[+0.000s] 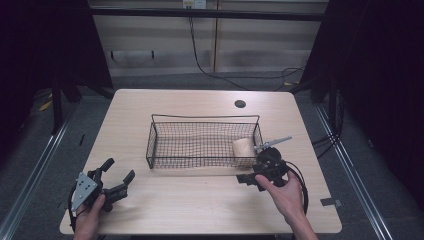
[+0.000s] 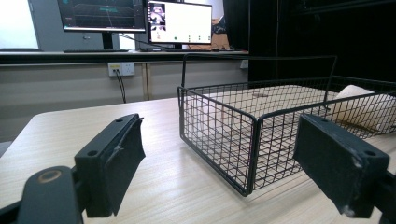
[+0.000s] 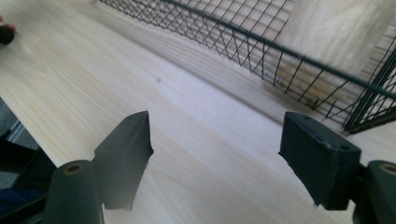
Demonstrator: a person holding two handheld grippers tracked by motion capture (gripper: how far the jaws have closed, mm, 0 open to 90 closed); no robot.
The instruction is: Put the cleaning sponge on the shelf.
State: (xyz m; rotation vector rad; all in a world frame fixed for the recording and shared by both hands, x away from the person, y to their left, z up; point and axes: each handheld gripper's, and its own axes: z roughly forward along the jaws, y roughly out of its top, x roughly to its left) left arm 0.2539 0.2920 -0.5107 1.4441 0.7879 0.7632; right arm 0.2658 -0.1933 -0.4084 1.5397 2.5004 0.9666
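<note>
The pale beige cylindrical roll point(image 1: 243, 147) lies inside the black wire mesh basket point(image 1: 200, 161) at its right end, just beyond the right gripper point(image 1: 248, 179), whose spread jaws hold nothing, while the left gripper point(image 1: 119, 173), also spread, rests well apart on the light wooden table point(image 1: 200, 205).

no readable text, monitor screens too small

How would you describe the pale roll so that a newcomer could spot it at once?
Start at the wooden table and find the black wire basket in its middle. The roll lies in the basket's right end, near the right gripper. It is the basket's sole content, beige and cylindrical.
</note>
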